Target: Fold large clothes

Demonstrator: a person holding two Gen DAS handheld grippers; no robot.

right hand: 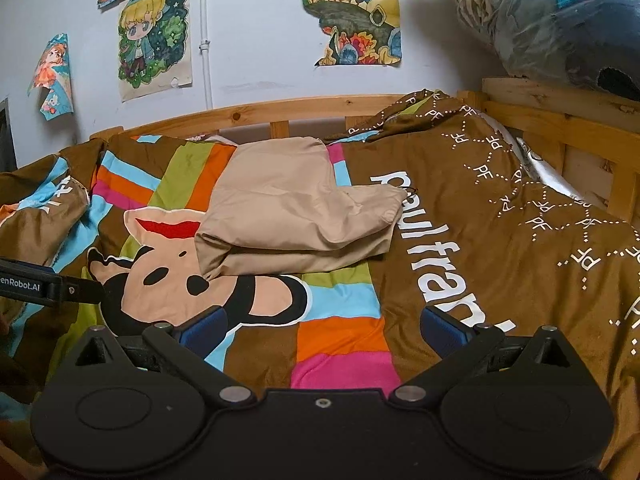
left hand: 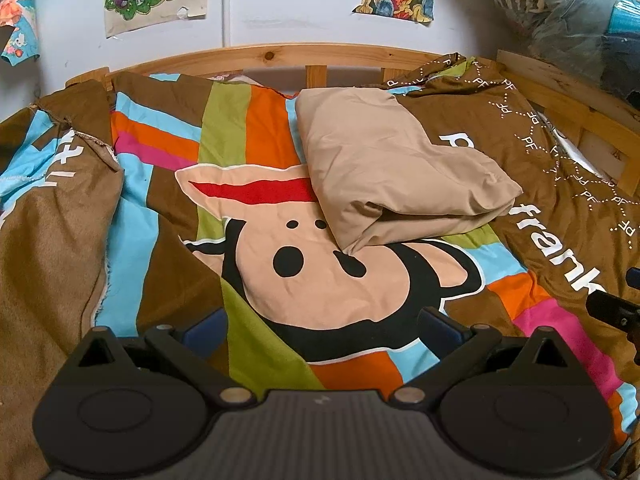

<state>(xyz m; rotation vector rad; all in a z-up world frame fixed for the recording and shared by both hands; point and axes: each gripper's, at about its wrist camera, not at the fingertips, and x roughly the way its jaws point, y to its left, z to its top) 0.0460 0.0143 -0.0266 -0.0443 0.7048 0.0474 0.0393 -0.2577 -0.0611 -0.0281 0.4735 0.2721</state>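
Observation:
A beige garment point(left hand: 392, 172) lies folded into a thick bundle on the colourful bedspread point(left hand: 304, 280), toward the far side of the bed. It also shows in the right wrist view point(right hand: 296, 216). My left gripper point(left hand: 320, 328) is open and empty, well short of the bundle, above the monkey print. My right gripper point(right hand: 322, 330) is open and empty, also short of the bundle. The right gripper's edge shows at the right of the left wrist view point(left hand: 616, 308); the left gripper's side shows at the left of the right wrist view point(right hand: 48, 284).
A wooden bed rail point(left hand: 280, 56) runs along the far side and the right point(right hand: 560, 128). Posters hang on the white wall point(right hand: 156, 40). A plastic-wrapped bundle of clothes point(right hand: 560, 20) sits at the upper right. The bedspread is rumpled at the left point(left hand: 48, 220).

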